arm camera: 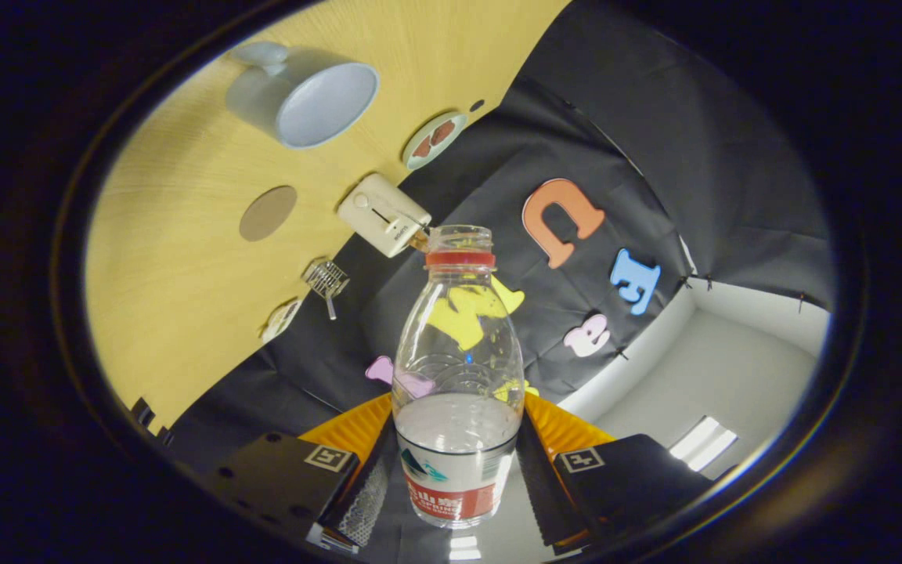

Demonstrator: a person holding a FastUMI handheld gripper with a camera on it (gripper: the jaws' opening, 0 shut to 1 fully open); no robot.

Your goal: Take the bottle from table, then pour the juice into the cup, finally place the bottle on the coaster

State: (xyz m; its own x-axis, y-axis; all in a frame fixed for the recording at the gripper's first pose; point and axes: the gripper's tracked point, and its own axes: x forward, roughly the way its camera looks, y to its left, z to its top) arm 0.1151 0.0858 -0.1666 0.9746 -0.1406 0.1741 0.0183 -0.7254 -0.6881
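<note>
1. The fingers (457, 478) are clenched on the open bottle (457, 376), lifted clear of the desk (185, 258).
2. Carry its mouth over the cup (306, 98).
3. Tip slowly; the neck is uncapped, so juice may splash.

Bottle (457, 376) base cut off below, between the fingers; finger contact on its sides partly hidden by the body. Beyond it: small white item (280, 319) and wire piece (326, 279) too small to identify.
</note>
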